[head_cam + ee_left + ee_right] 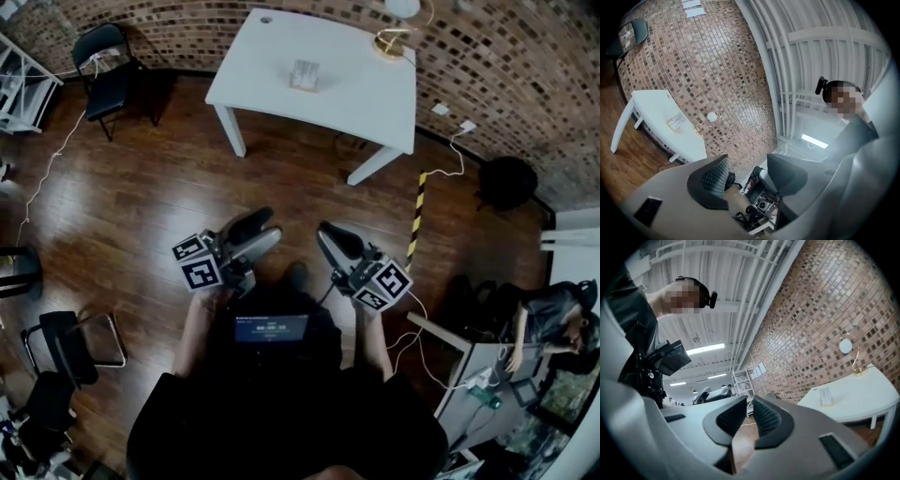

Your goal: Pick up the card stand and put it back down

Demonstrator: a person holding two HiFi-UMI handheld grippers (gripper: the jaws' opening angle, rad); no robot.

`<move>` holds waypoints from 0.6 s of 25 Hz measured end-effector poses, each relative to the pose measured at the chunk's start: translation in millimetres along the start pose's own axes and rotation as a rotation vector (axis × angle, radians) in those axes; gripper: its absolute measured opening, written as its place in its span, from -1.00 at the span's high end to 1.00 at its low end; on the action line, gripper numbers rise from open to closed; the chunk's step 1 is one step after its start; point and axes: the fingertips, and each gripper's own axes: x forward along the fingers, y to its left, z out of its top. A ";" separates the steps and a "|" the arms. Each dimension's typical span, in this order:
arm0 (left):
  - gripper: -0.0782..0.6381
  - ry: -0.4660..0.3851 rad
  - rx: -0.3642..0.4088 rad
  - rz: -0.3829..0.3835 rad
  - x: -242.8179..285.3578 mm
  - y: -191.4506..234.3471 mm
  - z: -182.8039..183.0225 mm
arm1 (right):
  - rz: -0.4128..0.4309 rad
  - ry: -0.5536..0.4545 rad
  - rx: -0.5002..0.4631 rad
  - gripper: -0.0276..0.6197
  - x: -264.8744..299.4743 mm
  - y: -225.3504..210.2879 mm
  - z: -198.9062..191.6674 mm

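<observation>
The card stand (304, 75), a small pale holder, stands near the middle of the white table (375, 89) far ahead of me. It also shows in the left gripper view (676, 123) and in the right gripper view (826, 397), small and distant. Both grippers hang close to my body over the wooden floor, well short of the table. My left gripper (264, 228) is open, its jaws (747, 161) wide apart with nothing between them. The jaws of my right gripper (326, 230) are almost together (750, 404) and hold nothing.
A round-headed lamp (394, 37) stands at the table's back right by the brick wall. A black chair (108, 66) is far left. A yellow-black strip (416, 220) marks the floor right of me. A seated person (553, 319) is at a desk on the right.
</observation>
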 end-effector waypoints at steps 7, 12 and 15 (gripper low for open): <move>0.07 0.002 0.039 -0.011 12.2 -13.5 -16.9 | 0.039 -0.006 -0.025 0.75 -15.8 -0.2 2.3; 0.07 -0.016 0.051 -0.091 4.4 -27.3 -1.1 | -0.006 -0.062 -0.016 0.75 -9.2 10.3 5.4; 0.07 -0.026 0.044 -0.123 -8.4 -27.7 9.8 | -0.018 -0.055 -0.014 0.76 7.1 24.4 2.4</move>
